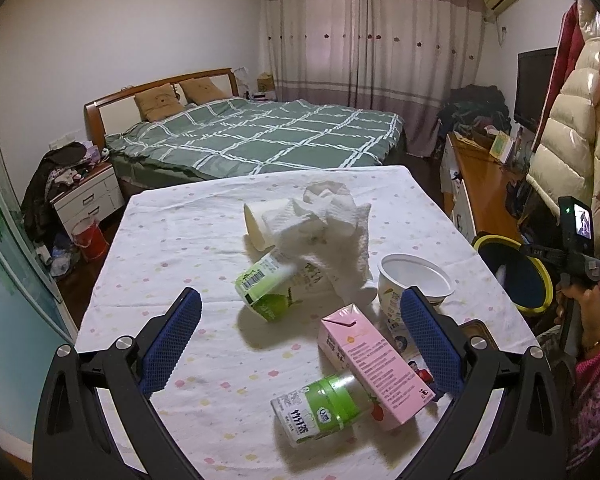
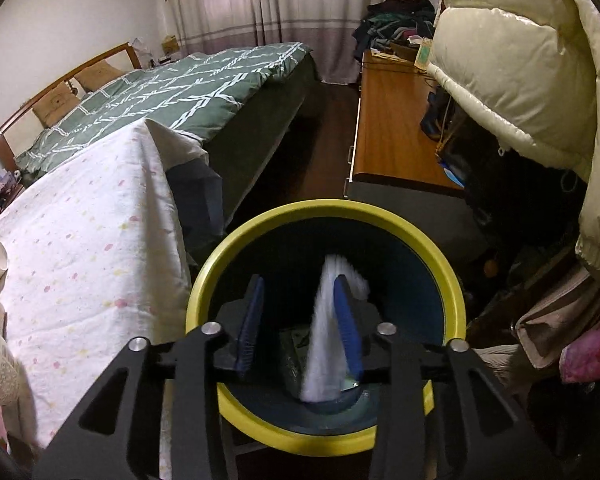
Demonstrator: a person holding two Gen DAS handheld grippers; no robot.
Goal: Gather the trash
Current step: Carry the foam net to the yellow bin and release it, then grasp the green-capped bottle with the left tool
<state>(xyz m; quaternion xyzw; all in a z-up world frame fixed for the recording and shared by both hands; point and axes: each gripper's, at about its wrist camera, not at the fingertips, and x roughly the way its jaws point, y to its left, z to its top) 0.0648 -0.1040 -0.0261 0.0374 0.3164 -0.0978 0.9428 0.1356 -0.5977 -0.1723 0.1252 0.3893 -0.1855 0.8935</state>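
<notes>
Over the yellow-rimmed bin at lower centre, the right tool, jaws apart, releases a soft, light tissue, best pinched mid-fold.

green-quilted bed, drawn curtains, wooden dresser

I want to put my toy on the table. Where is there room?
The near-left tablecloth, left of the green carton, is bare, and so is the far edge by the bed. The middle and right are crowded: tissue, bowl, pink carton.
</notes>
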